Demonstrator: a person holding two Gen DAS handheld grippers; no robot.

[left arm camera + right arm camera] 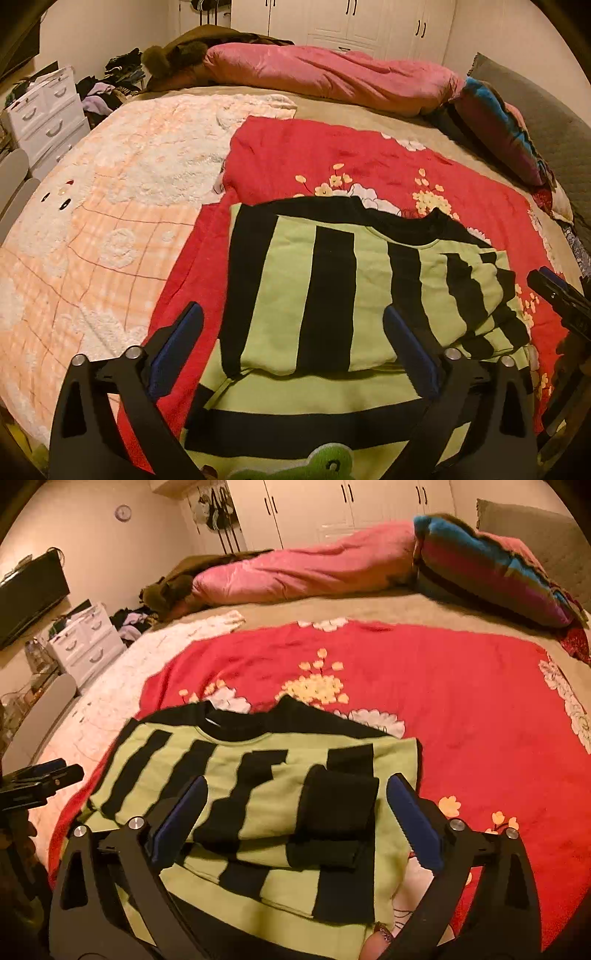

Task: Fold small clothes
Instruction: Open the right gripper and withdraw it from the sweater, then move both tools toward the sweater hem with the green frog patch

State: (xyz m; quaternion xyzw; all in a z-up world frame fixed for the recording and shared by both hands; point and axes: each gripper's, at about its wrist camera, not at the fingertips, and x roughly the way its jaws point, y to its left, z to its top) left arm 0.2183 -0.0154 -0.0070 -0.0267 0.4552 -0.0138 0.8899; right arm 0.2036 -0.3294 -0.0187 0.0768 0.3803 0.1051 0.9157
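Observation:
A small green and black striped sweater (332, 291) lies flat on a red flowered blanket (332, 162), with both sleeves folded in over its body. It also shows in the right wrist view (258, 775), where a black cuff (338, 805) lies on top. My left gripper (293, 332) is open and empty, its jaws spread above the sweater's left part. My right gripper (295, 805) is open and empty above the folded sleeves. The right gripper shows at the right edge of the left wrist view (557, 295); the left gripper shows at the left edge of the right wrist view (40, 779).
A peach and white fleece blanket (92, 229) covers the bed's left side. A pink duvet (332, 74) and striped pillows (491, 568) lie at the far side. A white drawer unit (44, 107) stands left of the bed. A green frog patch (321, 461) shows at the sweater's near edge.

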